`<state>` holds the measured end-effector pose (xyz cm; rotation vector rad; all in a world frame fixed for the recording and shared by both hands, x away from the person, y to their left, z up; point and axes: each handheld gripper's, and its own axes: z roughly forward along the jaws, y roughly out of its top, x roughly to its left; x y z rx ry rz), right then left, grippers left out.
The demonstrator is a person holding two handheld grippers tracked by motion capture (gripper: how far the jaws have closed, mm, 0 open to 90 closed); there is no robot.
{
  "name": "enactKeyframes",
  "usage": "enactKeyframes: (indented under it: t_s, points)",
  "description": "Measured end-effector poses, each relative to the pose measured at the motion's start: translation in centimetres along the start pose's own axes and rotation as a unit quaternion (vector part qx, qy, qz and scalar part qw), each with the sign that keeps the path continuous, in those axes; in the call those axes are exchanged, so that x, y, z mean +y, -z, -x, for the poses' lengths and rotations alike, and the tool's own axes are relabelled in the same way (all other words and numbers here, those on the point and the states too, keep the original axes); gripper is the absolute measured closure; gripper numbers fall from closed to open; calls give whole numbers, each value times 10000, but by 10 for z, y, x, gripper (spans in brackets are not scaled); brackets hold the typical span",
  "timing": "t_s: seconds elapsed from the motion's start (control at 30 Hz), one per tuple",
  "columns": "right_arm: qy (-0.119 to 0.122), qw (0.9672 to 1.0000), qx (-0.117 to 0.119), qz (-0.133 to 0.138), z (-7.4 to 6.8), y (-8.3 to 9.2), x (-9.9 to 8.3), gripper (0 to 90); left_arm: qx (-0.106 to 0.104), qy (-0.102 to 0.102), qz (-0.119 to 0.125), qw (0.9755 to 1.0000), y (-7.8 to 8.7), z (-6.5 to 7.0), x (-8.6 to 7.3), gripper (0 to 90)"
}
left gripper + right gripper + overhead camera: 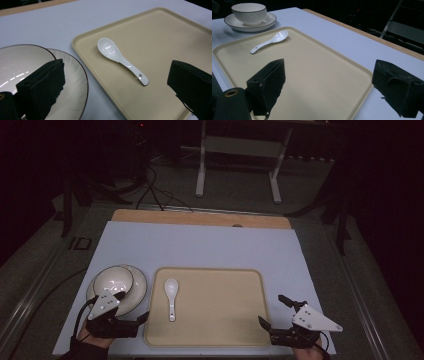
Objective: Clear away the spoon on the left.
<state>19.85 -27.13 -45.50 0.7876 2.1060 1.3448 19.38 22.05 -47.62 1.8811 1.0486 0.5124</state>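
Table (pixel 200 245): pale blue-grey top with a wooden strip along its far edge, set in a dark room; the high view takes in the whole of it, with a white-legged stand on the floor behind.
Tray (pixel 220 320): beige, rounded corners, raised rim, lying at the near middle of the table. The right gripper view looks across its whole length; the left gripper view (pixel 160 50) takes in its left part.
Plate (pixel 141 290): white with a dark rim, just beside the tray's left edge, on the table. In the left gripper view (pixel 75 82) its rim lies close under the camera and stays clear of the tray.
Bowl (pixel 114 281): white, dark-rimmed, standing on the plate. From above it reads as a round disc; the right gripper view (pixel 249 12) shows its upright side wall and foot.
Left gripper (pixel 134 306): at the near left corner, held in a gloved hand, jaws spread wide and grasping nothing. One jaw lies over the plate, the other over the tray's left corner. In its own view the spoon lies between the two jaws but farther off.
Right gripper (pixel 272 311): at the near right, by the tray's right corner, jaws released and empty. In its own view one jaw hangs over the tray and the other over the table outside the rim.
Spoon (pixel 171 296): white ceramic, lying in the tray's left part, bowl end away from the person, touched by neither gripper. The left gripper view (pixel 117 58) shows a small hole near its handle end, which the high view is too coarse to give.
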Motion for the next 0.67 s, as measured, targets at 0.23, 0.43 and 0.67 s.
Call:
enactKeyframes:
  t_s: [0.23, 0.43, 0.67]
  points:
    - [-57, 10000, 48, 25, 2, 2, -1, 116, 25, 97, 169, 9998, 1, -4, -7, 21]
    - [-122, 9999, 55, 35, 4, 3, -2, 116, 49, 200, 266, 9994, 3, -8, -9, 21]
    - [-126, 9999, 48, 5, 5, 3, -2, 116, 6, 222, 250, 9994, 0, -8, -10, 21]
